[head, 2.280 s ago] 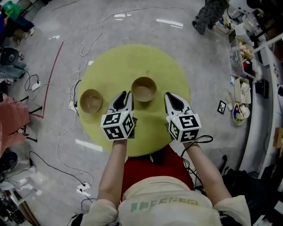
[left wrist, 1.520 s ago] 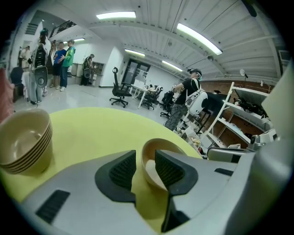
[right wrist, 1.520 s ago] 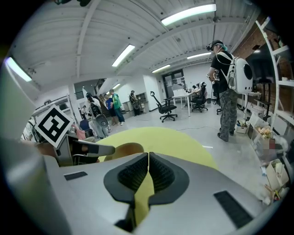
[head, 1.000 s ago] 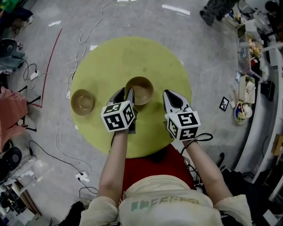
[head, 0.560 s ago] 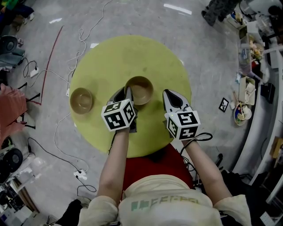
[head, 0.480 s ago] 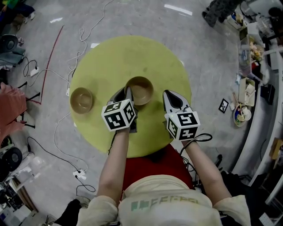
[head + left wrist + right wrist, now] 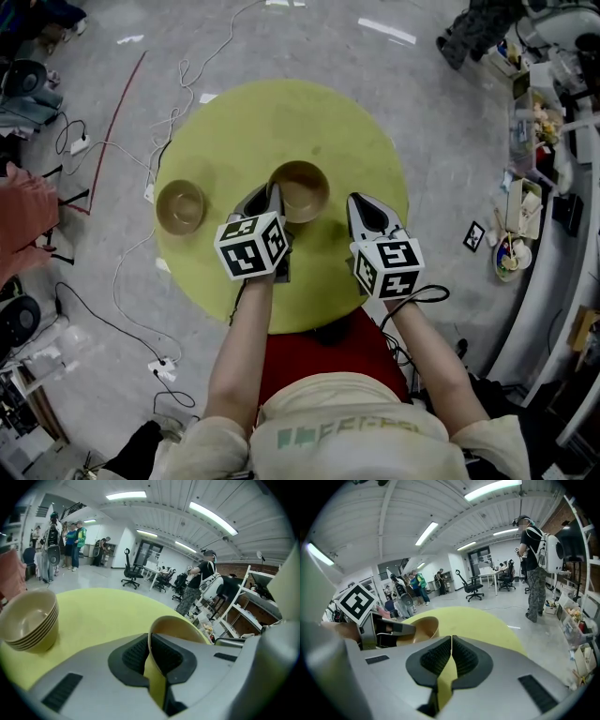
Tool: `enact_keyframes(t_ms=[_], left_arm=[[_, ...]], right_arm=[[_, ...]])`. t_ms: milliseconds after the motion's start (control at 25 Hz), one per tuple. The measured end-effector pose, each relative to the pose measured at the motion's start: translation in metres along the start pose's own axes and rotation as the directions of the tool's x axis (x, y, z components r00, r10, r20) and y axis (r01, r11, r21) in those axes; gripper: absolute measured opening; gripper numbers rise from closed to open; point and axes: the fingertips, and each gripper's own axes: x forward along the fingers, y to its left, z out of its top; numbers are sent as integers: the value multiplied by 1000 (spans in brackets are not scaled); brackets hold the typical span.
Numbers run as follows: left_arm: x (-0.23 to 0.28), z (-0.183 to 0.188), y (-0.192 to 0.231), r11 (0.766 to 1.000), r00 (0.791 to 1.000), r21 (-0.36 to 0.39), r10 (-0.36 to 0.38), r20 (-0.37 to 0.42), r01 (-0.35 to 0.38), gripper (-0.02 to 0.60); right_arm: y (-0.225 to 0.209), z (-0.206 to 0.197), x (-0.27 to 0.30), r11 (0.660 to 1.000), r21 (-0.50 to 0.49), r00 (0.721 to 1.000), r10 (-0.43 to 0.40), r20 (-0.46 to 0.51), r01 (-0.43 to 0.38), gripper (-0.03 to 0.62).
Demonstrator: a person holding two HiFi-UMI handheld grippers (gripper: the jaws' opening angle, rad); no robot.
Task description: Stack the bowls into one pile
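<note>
A tan bowl sits at the middle of the round yellow-green table. My left gripper is shut on its near left rim, and the rim shows pinched between the jaws in the left gripper view. A pile of several nested tan bowls stands at the table's left; it also shows in the left gripper view. My right gripper hovers to the right of the held bowl, shut with nothing in it. From the right gripper view the held bowl lies to the left.
Cables trail over the grey floor left of the table. A cluttered shelf runs along the right side. People and office chairs stand far off across the room.
Since 2.3 s ago my left gripper has moved forward to the middle bowl and shut on its rim. Over the last second only the head view has shifted slightly.
</note>
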Motion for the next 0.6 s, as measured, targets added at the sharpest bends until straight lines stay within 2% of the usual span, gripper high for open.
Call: enact_keyframes(t_ms=[600], left_arm=[[-65, 37, 11, 998, 989, 13, 67, 134, -69, 32]], right_arm=[[39, 24, -7, 996, -59, 996, 76, 36, -73, 37]])
